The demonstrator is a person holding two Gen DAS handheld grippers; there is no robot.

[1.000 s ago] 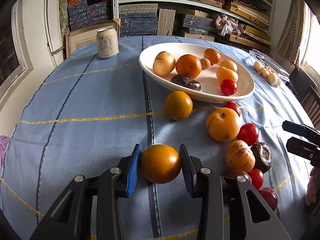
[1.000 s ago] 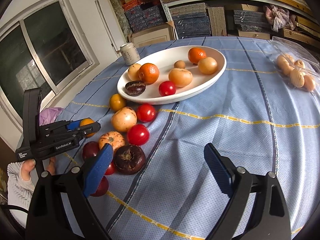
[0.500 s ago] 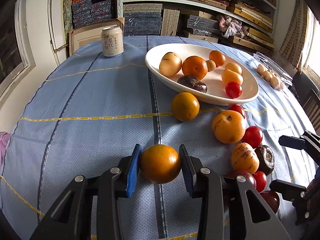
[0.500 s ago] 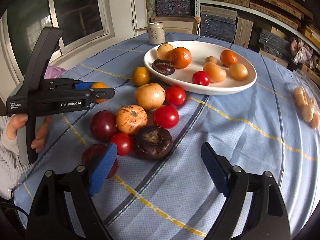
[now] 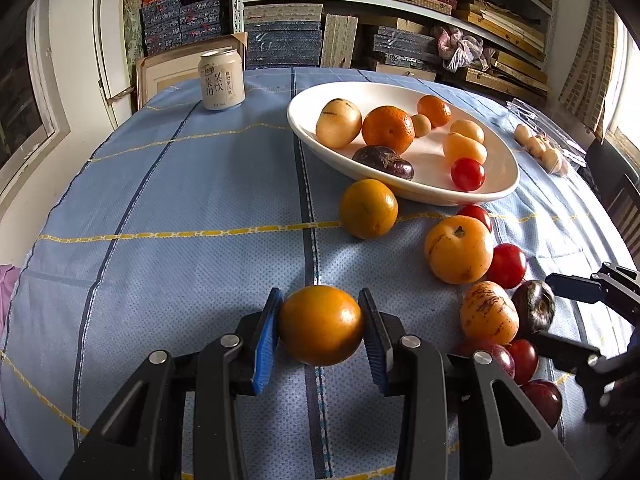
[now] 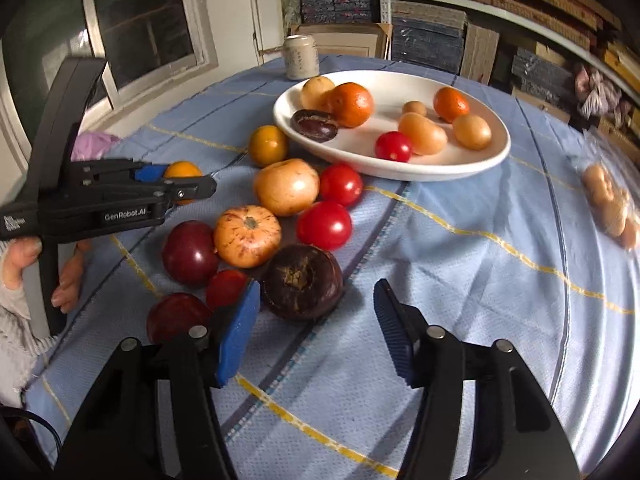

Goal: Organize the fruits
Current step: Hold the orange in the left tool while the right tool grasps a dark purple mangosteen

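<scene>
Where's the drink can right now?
In the left wrist view the drink can stands upright at the table's far left, left of the white plate.

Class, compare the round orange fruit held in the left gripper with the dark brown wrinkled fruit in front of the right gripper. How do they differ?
The round orange fruit is smooth and glossy; the dark brown wrinkled fruit is dull and rough. The orange one is gripped by the left gripper; the brown one lies free on the blue tablecloth. Both are roundish and outside the white oval dish.

Colours: fruit, cloth, bowl
Blue cloth point(image 5: 200, 200) with yellow lines; white bowl point(image 5: 500, 184); orange fruit point(image 5: 320, 324) between blue pads point(image 5: 266, 340); dark-brown fruit point(image 6: 302, 282).
</scene>
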